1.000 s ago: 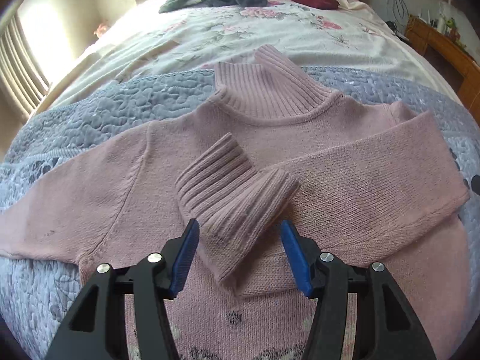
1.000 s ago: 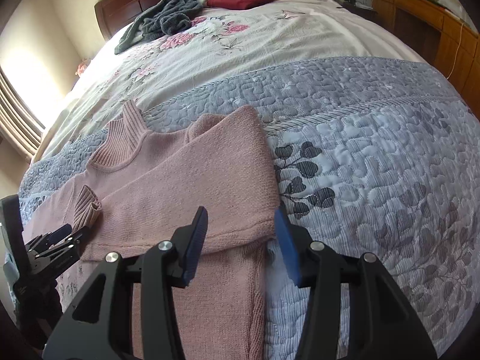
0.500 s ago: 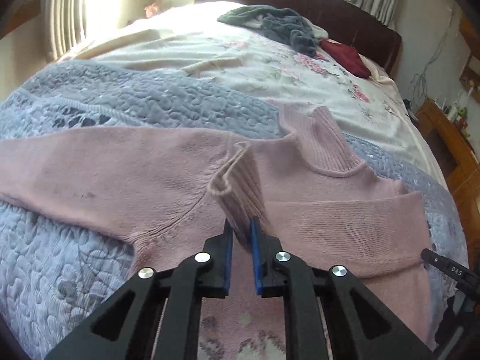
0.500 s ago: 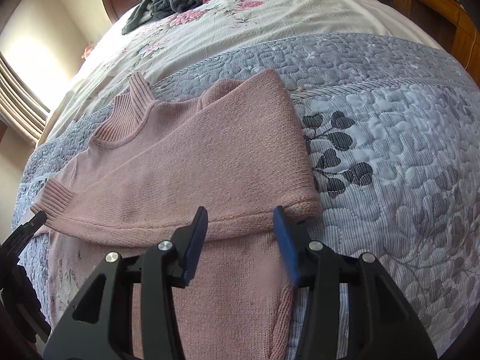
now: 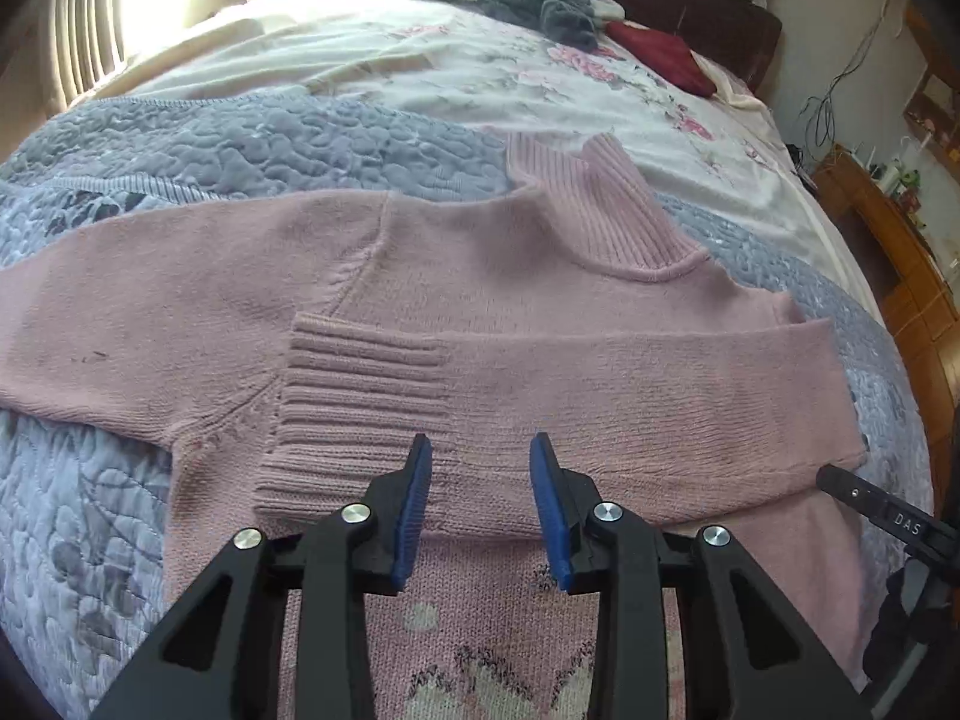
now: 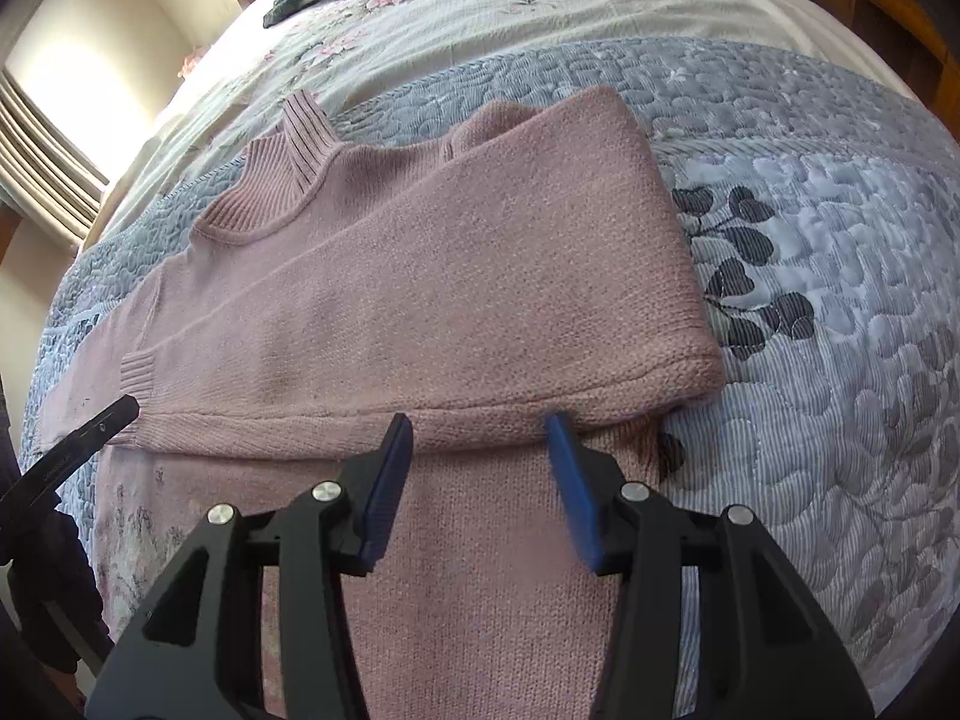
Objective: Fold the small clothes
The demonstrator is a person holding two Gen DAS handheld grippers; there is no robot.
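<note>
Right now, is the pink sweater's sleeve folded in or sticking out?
One is folded in: the sleeve lies flat across the sweater, its ribbed cuff on the chest. The other sleeve sticks straight out on the quilt.

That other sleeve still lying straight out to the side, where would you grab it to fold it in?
Probably by its far cuff end, which lies out of view past the picture's left edge. The unfolded sleeve of the pink sweater lies flat on the quilt, so the open left gripper would come from above and pinch the edge.

Dusty-pink knit sweater [image 5: 480, 276] — ribbed collar; grey-blue quilted bedspread [image 6: 840, 312] with dark leaf print; white floral sheet [image 5: 480, 78] at twelve o'clock.
</note>
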